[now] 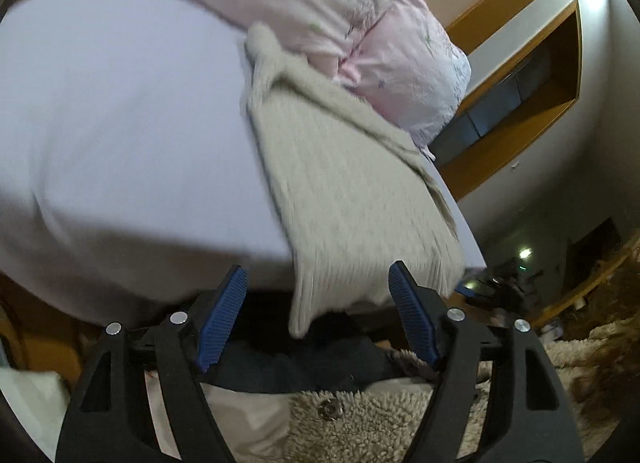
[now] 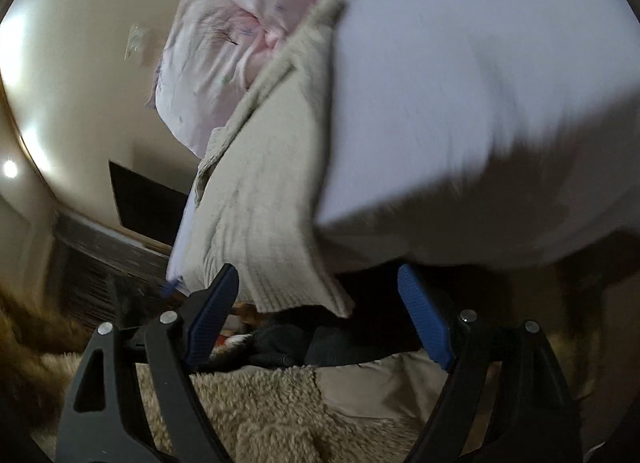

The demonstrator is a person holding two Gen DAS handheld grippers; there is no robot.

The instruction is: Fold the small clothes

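A beige ribbed knit garment [image 1: 344, 191] lies lengthwise on the bed's lavender sheet [image 1: 120, 123], its ribbed hem hanging over the bed's near edge. It also shows in the right wrist view [image 2: 260, 203]. My left gripper [image 1: 318, 295] is open, its blue pads either side of the hanging hem, holding nothing. My right gripper [image 2: 318, 295] is open too, with the hem's corner between and just above its pads [image 2: 424, 323], not gripped. Both views are blurred by motion.
Two pink floral pillows [image 1: 320, 15] lie at the head of the bed, touching the garment's far end. A shaggy cream rug [image 2: 260, 415] and dark clothing [image 1: 300, 367] lie below the bed edge. A wooden wall niche [image 1: 520, 95] is to the right.
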